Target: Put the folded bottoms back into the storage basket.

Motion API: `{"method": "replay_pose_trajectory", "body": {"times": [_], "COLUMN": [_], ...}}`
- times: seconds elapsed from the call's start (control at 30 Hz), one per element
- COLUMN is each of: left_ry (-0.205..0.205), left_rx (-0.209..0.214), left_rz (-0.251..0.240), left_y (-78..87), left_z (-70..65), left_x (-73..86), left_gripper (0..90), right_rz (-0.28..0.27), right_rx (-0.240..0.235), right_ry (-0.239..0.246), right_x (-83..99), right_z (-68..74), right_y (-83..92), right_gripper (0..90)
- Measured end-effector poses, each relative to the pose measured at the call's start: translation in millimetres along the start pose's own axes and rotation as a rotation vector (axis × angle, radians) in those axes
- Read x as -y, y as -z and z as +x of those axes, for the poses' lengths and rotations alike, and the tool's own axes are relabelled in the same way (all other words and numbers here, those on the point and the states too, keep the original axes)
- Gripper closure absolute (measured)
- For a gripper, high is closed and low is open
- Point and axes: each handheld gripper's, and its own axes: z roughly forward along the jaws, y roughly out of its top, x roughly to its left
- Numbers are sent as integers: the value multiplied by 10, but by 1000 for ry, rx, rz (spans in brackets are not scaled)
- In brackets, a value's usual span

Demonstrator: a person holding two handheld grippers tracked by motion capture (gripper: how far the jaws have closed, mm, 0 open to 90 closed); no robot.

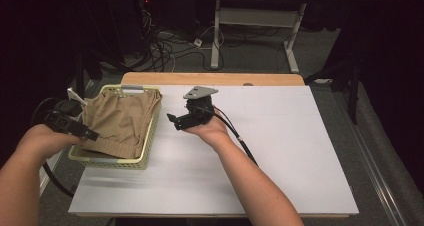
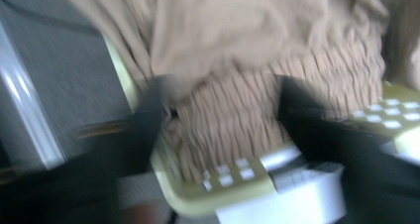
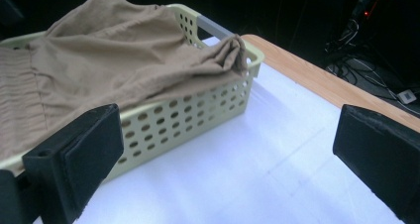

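A tan garment point(image 1: 120, 118) with a ribbed waistband lies heaped in a pale yellow perforated basket point(image 1: 150, 141) at the table's left. My left gripper point(image 1: 89, 135) reaches over the basket's near left corner. In the blurred left gripper view its jaws stand apart on either side of the waistband point(image 2: 233, 115), above the basket rim point(image 2: 233, 189). My right gripper point(image 1: 175, 122) hovers over the white table just right of the basket, open wide with nothing between its jaws. Its own view shows the basket wall point(image 3: 188, 120) and the garment point(image 3: 109, 60) draped over the far rim.
A white sheet point(image 1: 280, 151) covers the table, with a wooden strip point(image 1: 215, 79) along the far edge. Behind it are floor cables point(image 1: 165, 46) and another table's legs point(image 1: 216, 36). The right gripper's cable point(image 1: 240, 136) trails along the forearm.
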Motion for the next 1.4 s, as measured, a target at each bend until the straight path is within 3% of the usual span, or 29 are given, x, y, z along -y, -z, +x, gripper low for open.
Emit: {"method": "replay_pose_trajectory", "body": {"times": [0.03, 0.07, 0.17, 0.4, 0.57, 0.8, 1.03, 1.2, 1.4], "left_ry": [6, 8, 5, -2, 11, -15, -9, 0, -7], "left_rx": [-6, -11, -16, -12, -1, -53, -55, -43, -22], "left_rz": [-21, -35, -14, 95, 121, 173, 168, 150, 69], "left_y": [-17, -44, -175, -568, -721, -864, -854, -746, -526], "left_z": [2, -2, -3, -34, -29, -106, -113, -125, -196], "left_x": [-13, -22, -34, 15, 46, 28, 28, 23, -62], "left_gripper": [661, 734, 818, 824, 826, 836, 838, 819, 804], "right_rz": [-1, 0, 4, -15, -21, -36, -49, -51, -56], "right_rx": [2, 5, 12, 26, 36, 57, 84, 99, 114], "right_ry": [1, 3, 8, 17, 20, 20, 13, 4, -4], "right_x": [21, 41, 91, 166, 247, 388, 548, 671, 790], "right_z": [0, 2, 13, 34, 37, 5, -39, -74, -95], "right_y": [26, 50, 123, 318, 459, 663, 916, 1098, 1299], "right_gripper": [2, 2, 2, 3, 3, 3, 3, 3, 3]}}
